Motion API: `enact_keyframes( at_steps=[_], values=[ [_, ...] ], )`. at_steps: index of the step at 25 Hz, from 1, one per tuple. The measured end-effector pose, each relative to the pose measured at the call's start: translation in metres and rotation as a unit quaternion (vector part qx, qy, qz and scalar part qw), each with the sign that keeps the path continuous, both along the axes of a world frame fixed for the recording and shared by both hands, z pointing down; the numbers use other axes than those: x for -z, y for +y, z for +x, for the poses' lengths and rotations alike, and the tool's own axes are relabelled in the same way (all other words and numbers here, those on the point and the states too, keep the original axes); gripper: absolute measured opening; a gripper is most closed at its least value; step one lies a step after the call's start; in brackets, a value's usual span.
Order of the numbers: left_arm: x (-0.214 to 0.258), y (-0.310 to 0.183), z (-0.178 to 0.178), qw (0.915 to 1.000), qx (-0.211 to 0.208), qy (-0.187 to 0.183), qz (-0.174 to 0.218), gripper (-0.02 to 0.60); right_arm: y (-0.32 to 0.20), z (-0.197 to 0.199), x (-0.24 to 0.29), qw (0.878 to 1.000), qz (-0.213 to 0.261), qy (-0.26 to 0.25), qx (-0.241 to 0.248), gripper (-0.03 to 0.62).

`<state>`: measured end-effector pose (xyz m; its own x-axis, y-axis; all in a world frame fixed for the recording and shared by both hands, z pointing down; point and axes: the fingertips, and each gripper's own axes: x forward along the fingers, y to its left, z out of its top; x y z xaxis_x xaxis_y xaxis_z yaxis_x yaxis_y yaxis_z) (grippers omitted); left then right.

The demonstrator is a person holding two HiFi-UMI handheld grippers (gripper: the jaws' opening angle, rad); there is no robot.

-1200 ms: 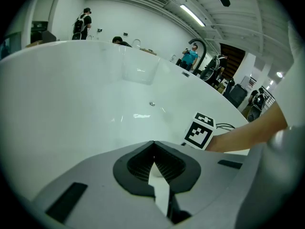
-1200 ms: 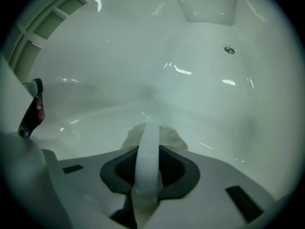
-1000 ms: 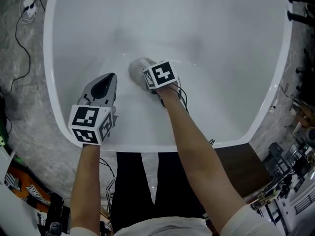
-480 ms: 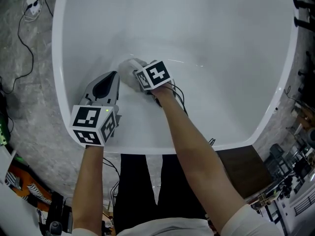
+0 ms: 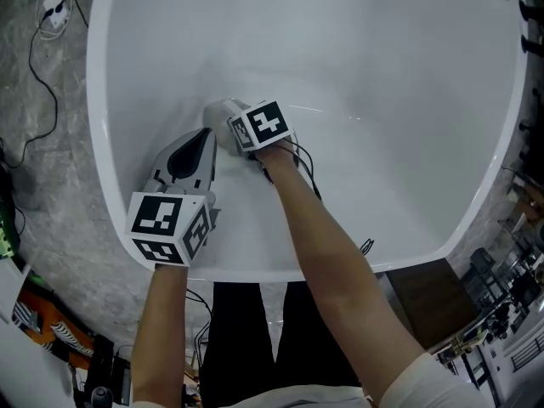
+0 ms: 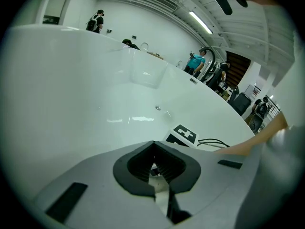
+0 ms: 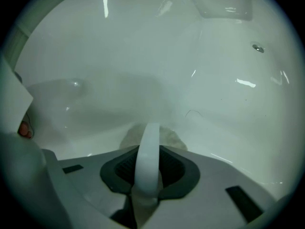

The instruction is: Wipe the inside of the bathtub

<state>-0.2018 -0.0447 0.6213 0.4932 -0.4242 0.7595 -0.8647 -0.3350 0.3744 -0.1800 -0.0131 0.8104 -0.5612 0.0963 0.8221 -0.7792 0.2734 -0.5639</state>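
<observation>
One bathtub (image 5: 382, 100), one wiping pad (image 5: 218, 111), two claws (image 6: 155, 168) (image 7: 147, 168).

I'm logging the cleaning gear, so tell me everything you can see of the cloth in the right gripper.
The cloth is a pale, whitish-grey wad that looks soft. A smooth white fold of it runs up between the fingers of the right gripper, which are shut on it. The bunched part sits just past the tips and looks pressed against the bathtub, low on its white inner wall. From the head view only a small lump shows beyond the marker cube.
</observation>
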Motion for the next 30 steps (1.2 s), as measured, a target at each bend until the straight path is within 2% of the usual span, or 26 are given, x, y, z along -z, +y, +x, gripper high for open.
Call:
enact_keyframes(
  at_steps=[4, 14, 25, 30],
  values=[
    [-0.004, -0.002, 0.002, 1.0000, -0.005, 0.004, 0.002, 0.005, -0.007, 0.003, -0.016, 1.000, -0.006, 0.003, -0.027, 0.095],
    [-0.015, -0.004, 0.008, 1.0000, -0.005, 0.007, 0.003, 0.005, -0.020, 0.020, -0.053, 0.998, 0.013, 0.047, -0.038, 0.095],
    [-0.019, -0.002, 0.017, 0.9998, -0.017, 0.003, 0.006, 0.005, -0.020, 0.064, -0.070, 0.996, 0.002, 0.074, -0.052, 0.095],
    [-0.024, 0.001, 0.032, 0.9992, -0.039, 0.006, -0.001, 0.005, -0.015, 0.093, -0.070, 0.995, -0.004, 0.088, -0.056, 0.095]
  ],
)
